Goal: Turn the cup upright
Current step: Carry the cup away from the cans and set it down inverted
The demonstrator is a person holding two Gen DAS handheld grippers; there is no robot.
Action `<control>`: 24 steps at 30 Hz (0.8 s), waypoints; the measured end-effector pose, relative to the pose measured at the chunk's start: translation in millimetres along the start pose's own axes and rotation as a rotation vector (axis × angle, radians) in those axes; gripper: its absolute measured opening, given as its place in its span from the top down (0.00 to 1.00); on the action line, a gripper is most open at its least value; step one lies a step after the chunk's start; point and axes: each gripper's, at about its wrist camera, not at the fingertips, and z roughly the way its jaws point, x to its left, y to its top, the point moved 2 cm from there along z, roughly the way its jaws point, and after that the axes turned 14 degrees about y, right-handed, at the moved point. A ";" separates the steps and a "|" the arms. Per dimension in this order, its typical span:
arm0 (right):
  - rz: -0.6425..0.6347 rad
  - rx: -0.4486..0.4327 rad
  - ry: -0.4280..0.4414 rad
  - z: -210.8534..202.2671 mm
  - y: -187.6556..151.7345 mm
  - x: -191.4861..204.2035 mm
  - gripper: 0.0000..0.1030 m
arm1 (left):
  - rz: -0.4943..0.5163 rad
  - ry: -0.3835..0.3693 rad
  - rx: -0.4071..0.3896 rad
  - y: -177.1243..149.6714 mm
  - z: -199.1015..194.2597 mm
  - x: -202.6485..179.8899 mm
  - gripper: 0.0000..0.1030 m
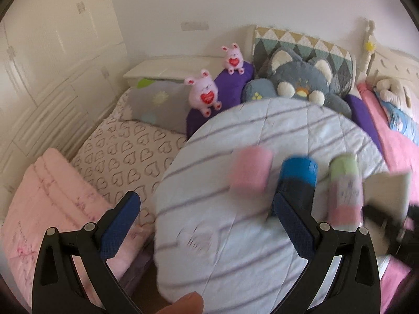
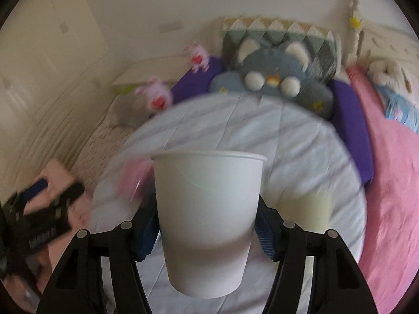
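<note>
Cup [image 2: 208, 225]: one, white, upright, clamped in the right tool [image 2: 208, 235] above the round quilted worktop [image 2: 301, 144]. Left tool [image 1: 207, 225] gapes apart, holding nothing. Three blurred containers: pink [image 1: 250, 168], blue [image 1: 298, 172], green-topped [image 1: 344, 183].

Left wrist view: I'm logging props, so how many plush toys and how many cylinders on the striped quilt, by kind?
Pink bunny plush: 2
Grey cat plush: 1
Cream plush: 1
Cylinders on the striped quilt: 3, pink, blue, green-and-pink
Total: 7
</note>
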 end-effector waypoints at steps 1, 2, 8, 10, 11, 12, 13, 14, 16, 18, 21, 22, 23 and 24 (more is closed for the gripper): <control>0.014 0.019 0.022 5.0 -20.3 7.0 0.37 | 0.001 0.008 0.008 -8.1 -0.6 3.8 0.00; 0.026 0.032 0.039 8.5 -34.7 11.3 0.37 | 0.006 0.018 0.022 -19.3 0.1 8.8 0.00; 0.094 0.091 0.061 48.4 -98.6 23.5 0.37 | 0.025 0.036 0.076 -72.5 -1.2 24.7 0.00; 0.097 0.100 0.023 61.2 -106.1 21.9 0.37 | 0.030 0.036 0.082 -83.3 -4.2 27.8 0.00; 0.100 0.106 0.014 66.6 -107.6 19.4 0.37 | 0.029 0.030 0.081 -88.1 -7.0 29.4 0.00; 0.102 0.107 0.006 69.4 -109.0 18.7 0.37 | 0.029 0.025 0.080 -91.3 -9.6 29.7 0.00; 0.101 0.102 -0.008 71.0 -110.4 18.4 0.36 | 0.030 0.023 0.078 -91.9 -10.7 29.1 0.00; 0.097 0.095 -0.021 71.1 -111.6 19.7 0.36 | 0.031 0.022 0.075 -93.6 -12.3 29.4 0.00; 0.078 0.099 -0.056 72.7 -114.9 23.1 0.13 | 0.028 0.017 0.071 -95.8 -17.2 29.6 0.00; 0.051 0.090 -0.065 68.3 -117.3 29.0 0.13 | 0.025 0.010 0.064 -98.1 -22.3 31.6 0.00; 0.030 0.012 -0.049 47.7 -115.0 34.8 0.13 | 0.023 0.004 0.051 -99.2 -30.1 33.7 0.00; 0.023 -0.008 -0.047 40.6 -116.1 39.7 0.13 | 0.025 0.001 0.049 -99.2 -33.8 34.2 0.00; 0.012 -0.033 -0.049 28.2 -117.3 41.8 0.13 | 0.023 -0.003 0.043 -99.1 -37.4 35.3 0.00; -0.003 -0.066 -0.062 15.1 -117.3 45.4 0.13 | 0.019 -0.006 0.034 -98.9 -42.1 36.5 0.00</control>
